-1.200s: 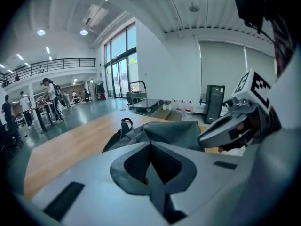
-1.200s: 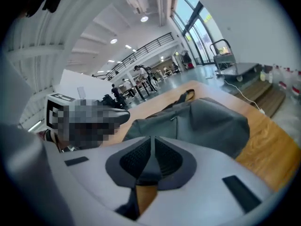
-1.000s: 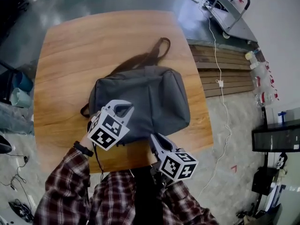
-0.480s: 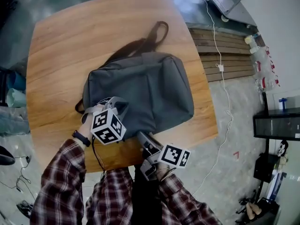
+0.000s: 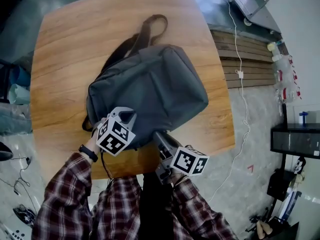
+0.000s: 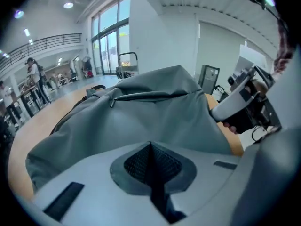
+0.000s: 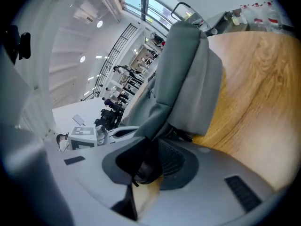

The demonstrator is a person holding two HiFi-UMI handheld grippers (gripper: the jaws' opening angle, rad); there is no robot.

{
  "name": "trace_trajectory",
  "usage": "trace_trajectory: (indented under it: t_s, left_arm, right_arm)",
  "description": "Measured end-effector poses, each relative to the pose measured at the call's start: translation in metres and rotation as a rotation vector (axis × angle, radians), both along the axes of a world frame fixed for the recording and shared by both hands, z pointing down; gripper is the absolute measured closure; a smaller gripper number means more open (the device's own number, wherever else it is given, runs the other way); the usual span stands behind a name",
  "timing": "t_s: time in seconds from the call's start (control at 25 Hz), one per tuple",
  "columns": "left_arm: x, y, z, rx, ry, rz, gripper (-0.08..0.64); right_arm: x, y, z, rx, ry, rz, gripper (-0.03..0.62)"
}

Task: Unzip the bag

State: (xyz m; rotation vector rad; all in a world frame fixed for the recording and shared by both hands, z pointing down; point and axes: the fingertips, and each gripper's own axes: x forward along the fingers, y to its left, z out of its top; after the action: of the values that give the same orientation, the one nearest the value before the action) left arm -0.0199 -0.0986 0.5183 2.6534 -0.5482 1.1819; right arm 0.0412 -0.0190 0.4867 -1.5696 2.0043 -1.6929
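Note:
A grey backpack lies flat on the wooden table, with its carry strap at the far end. My left gripper is at the bag's near left corner with its jaws together on a fold of grey fabric. A closed zipper runs across the bag beyond it. My right gripper sits at the bag's near edge. Its jaws are closing, and a dark tab of the bag is pinched between the pads. The bag's side rises just ahead of it.
The table's near edge is right under both grippers. To the right, on the floor, lie wooden planks, a white cable, bottles and a black cabinet. Several people stand far off in the hall.
The bag has turned a little on the table, and its strap end has swung left. The right gripper has pushed in against the bag's near edge. The left gripper stays at its corner.

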Motion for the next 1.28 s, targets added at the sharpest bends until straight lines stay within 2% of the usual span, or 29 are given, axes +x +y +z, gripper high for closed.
trace_trajectory:
  t_s: [0.36,0.52,0.76,0.88,1.0,1.16,1.28]
  left_arm:
    - [0.002,0.035,-0.005,-0.102,0.1,-0.305,0.551]
    - [0.011,0.032,-0.006,-0.145,0.138,-0.44,0.552]
    - [0.017,0.015,-0.004,-0.26,0.202,-0.601,0.552]
    - [0.021,0.008,0.004,-0.323,0.209,-0.628,0.552]
    - [0.022,0.003,0.007,-0.385,0.219,-0.612,0.551]
    - [0.025,0.002,0.008,-0.385,0.213,-0.597,0.552]
    - [0.027,0.002,0.009,-0.359,0.198,-0.593,0.552]
  right_arm:
    - [0.015,-0.056,0.001,0.062,0.16,-0.23,0.506]
    - [0.012,-0.087,0.004,0.088,0.231,-0.365,0.507]
    - [-0.001,-0.124,0.005,0.13,0.311,-0.516,0.506]
    - [-0.002,-0.133,0.004,0.154,0.331,-0.573,0.506]
    - [0.008,-0.131,-0.004,0.185,0.371,-0.62,0.506]
    - [0.034,-0.107,-0.025,0.25,0.541,-0.695,0.506]
    - [0.033,-0.066,-0.023,0.278,0.664,-0.836,0.505]
